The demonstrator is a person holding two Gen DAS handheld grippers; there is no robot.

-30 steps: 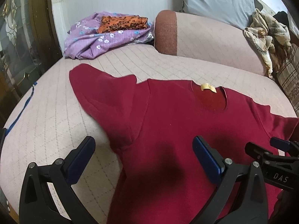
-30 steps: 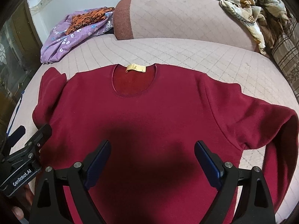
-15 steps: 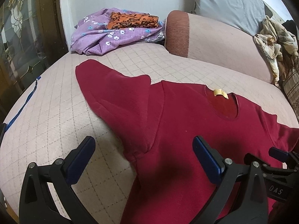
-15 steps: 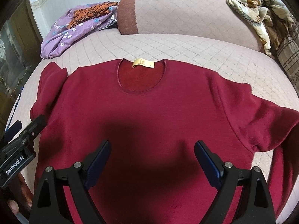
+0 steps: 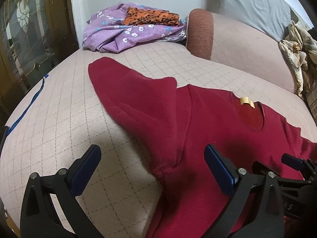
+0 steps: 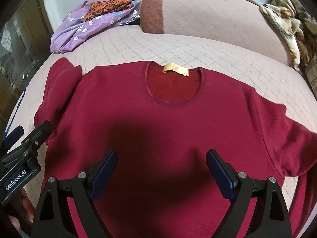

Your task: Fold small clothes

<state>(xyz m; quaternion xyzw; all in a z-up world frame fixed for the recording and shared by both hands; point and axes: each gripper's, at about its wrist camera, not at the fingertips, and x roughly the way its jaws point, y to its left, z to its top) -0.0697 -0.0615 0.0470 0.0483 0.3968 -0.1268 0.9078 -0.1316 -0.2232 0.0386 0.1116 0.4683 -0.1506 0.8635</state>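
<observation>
Now the red sweater (image 6: 178, 123) lies flat on the quilted bed (image 5: 79, 119), and both the left gripper (image 5: 152, 170) and the right gripper (image 6: 161, 170) hover spread and empty. Its left sleeve (image 5: 134, 99) is already doubled; a shallow pinch could catch one layer only and spoil the fold.

A dark red long-sleeved sweater (image 6: 178, 123) lies spread flat, front up, on the quilted pink bed (image 6: 178, 45), its round neckline toward twelve o'clock. A small yellow label (image 6: 175, 68) sits inside the back of the collar. The sleeve at nine o'clock (image 5: 134, 91) is bent upward, its cuff pointing to about eleven. The sleeve at three o'clock (image 6: 297, 144) runs out sideways, then folds back toward six.
</observation>
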